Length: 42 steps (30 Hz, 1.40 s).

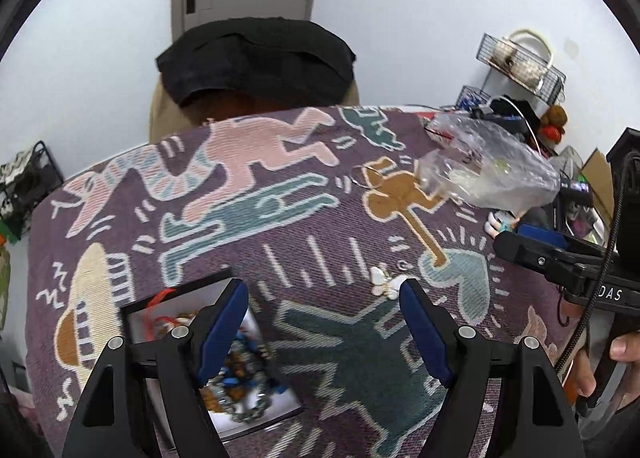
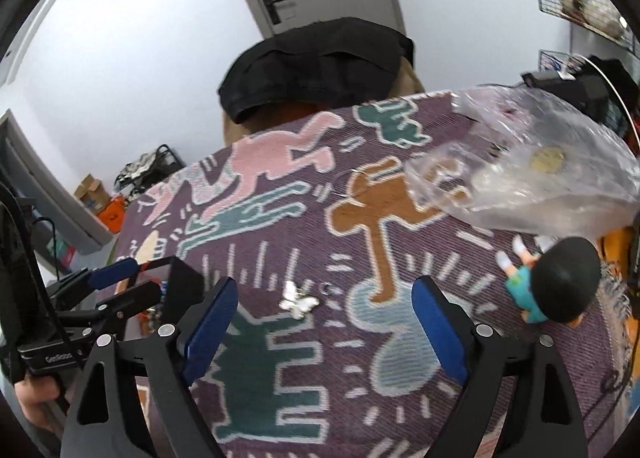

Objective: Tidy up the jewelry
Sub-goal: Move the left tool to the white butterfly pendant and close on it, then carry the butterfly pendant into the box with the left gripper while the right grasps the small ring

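Observation:
A white butterfly ornament (image 1: 386, 284) (image 2: 298, 304) lies on the patterned purple cloth (image 1: 248, 242), with a tiny ring (image 2: 328, 290) beside it. My left gripper (image 1: 324, 290) is open and holds nothing; its right fingertip is near the butterfly. Under its left finger sits an open black-rimmed jewelry box (image 1: 224, 358) (image 2: 180, 282) with beads, a chain and a red cord. My right gripper (image 2: 326, 286) is open above the cloth. The butterfly lies between its fingers, untouched. Each gripper shows at the other view's edge: right gripper (image 1: 520, 254), left gripper (image 2: 148, 276).
A crumpled clear plastic bag (image 1: 492, 165) (image 2: 540, 169) holding small items lies at the far right of the table. A thin hoop (image 1: 362, 175) rests near it. A doll figure (image 2: 556, 286) lies at the right edge. A chair with a black garment (image 1: 256, 57) stands behind.

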Tool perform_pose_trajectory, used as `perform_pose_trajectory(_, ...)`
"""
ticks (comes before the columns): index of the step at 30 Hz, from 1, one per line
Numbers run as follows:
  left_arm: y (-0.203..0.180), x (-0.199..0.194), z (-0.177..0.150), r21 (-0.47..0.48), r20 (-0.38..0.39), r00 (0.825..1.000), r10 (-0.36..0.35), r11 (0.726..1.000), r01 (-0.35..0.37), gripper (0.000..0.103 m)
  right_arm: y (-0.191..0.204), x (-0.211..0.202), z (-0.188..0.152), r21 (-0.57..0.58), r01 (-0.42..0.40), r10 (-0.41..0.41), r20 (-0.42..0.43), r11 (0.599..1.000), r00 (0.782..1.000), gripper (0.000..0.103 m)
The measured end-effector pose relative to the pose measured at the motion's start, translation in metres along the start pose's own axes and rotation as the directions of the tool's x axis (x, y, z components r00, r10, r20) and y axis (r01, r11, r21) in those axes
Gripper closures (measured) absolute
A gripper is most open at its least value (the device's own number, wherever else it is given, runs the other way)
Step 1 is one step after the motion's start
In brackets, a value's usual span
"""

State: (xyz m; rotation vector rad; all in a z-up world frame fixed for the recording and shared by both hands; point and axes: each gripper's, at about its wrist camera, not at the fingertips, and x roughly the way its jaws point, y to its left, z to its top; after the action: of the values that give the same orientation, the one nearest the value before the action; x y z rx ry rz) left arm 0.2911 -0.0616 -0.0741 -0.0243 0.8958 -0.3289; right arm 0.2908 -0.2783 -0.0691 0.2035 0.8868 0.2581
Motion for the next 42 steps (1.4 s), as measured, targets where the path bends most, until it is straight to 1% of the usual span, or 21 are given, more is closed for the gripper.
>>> perform_pose_trajectory(6, -0.026, 0.023, 0.001, 0.057, -0.045, 0.999, -0.015, 0.998, 0.017, 0.024, -0.027, 0.002, -0.008, 0.054, 0.021, -0.02, -0.013, 0.998, 1.0, 0.014)
perform_pose_trajectory(12, -0.046, 0.05, 0.001, 0.099, -0.093, 0.995, -0.024, 0.995, 0.033, 0.024, -0.048, -0.003, -0.015, 0.083, 0.04, -0.039, -0.003, 0.996, 0.999, 0.014)
perform_pose_trajectory(18, -0.062, 0.078, -0.002, 0.155, -0.135, 0.991, 0.0, 0.988, 0.021, 0.024, -0.064, -0.008, -0.02, 0.085, 0.051, -0.052, 0.01, 0.995, 0.999, 0.014)
perform_pose_trajectory(23, -0.074, 0.096, -0.006, 0.2, -0.16, 0.987, 0.017, 0.98, 0.016, 0.025, -0.074, -0.009, -0.024, 0.086, 0.043, -0.044, 0.014, 0.995, 0.999, 0.015)
perform_pose_trajectory(25, -0.079, 0.103, -0.007, 0.219, -0.169, 0.985, 0.024, 0.976, 0.014, 0.028, -0.078, -0.008, -0.025, 0.093, 0.036, -0.037, 0.013, 0.995, 0.999, 0.015)
perform_pose_trajectory(27, -0.082, 0.11, -0.007, 0.23, -0.184, 0.982, 0.035, 0.973, 0.008, 0.034, -0.082, -0.007, -0.026, 0.101, 0.032, -0.034, 0.014, 0.994, 0.999, 0.016)
perform_pose_trajectory(29, -0.082, 0.117, -0.007, 0.237, -0.194, 0.98, 0.045, 0.971, 0.002, 0.035, -0.085, -0.006, -0.027, 0.107, 0.026, -0.028, 0.012, 0.994, 1.0, 0.018)
perform_pose_trajectory(31, -0.081, 0.124, -0.007, 0.232, -0.203, 0.978, 0.053, 0.973, -0.004, 0.039, -0.086, -0.004, -0.027, 0.109, 0.021, -0.022, 0.007, 0.994, 1.0, 0.019)
perform_pose_trajectory(32, -0.08, 0.127, -0.007, 0.223, -0.213, 0.976, 0.047, 0.975, 0.001, 0.048, -0.086, -0.003, -0.028, 0.106, 0.018, -0.019, 0.005, 0.994, 1.0, 0.019)
perform_pose_trajectory(33, -0.079, 0.131, -0.008, 0.216, -0.224, 0.974, 0.042, 0.976, 0.008, 0.052, -0.085, -0.003, -0.028, 0.104, 0.016, -0.017, 0.005, 0.994, 1.0, 0.02)
perform_pose_trajectory(34, -0.078, 0.129, -0.007, 0.216, -0.204, 0.978, 0.035, 0.976, 0.01, 0.057, -0.084, -0.002, -0.028, 0.102, 0.014, -0.015, 0.004, 0.995, 1.0, 0.02)
perform_pose_trajectory(35, -0.078, 0.129, -0.007, 0.216, -0.205, 0.978, 0.034, 0.976, 0.011, 0.062, -0.083, 0.0, -0.028, 0.099, 0.011, -0.011, 0.002, 0.995, 1.0, 0.023)
perform_pose_trajectory(38, -0.074, 0.126, -0.005, 0.197, -0.205, 0.979, 0.016, 0.98, 0.025, 0.062, -0.077, 0.005, -0.027, 0.084, 0.005, -0.004, -0.009, 0.996, 1.0, 0.033)
perform_pose_trajectory(39, -0.073, 0.122, -0.004, 0.198, -0.193, 0.981, 0.018, 0.98, 0.021, 0.062, -0.075, 0.007, -0.027, 0.077, 0.002, -0.001, -0.014, 0.997, 1.0, 0.035)
perform_pose_trajectory(42, -0.066, 0.108, -0.001, 0.193, -0.159, 0.987, 0.023, 0.981, 0.008, 0.062, -0.068, 0.012, -0.026, 0.058, -0.004, 0.005, -0.021, 0.998, 1.0, 0.036)
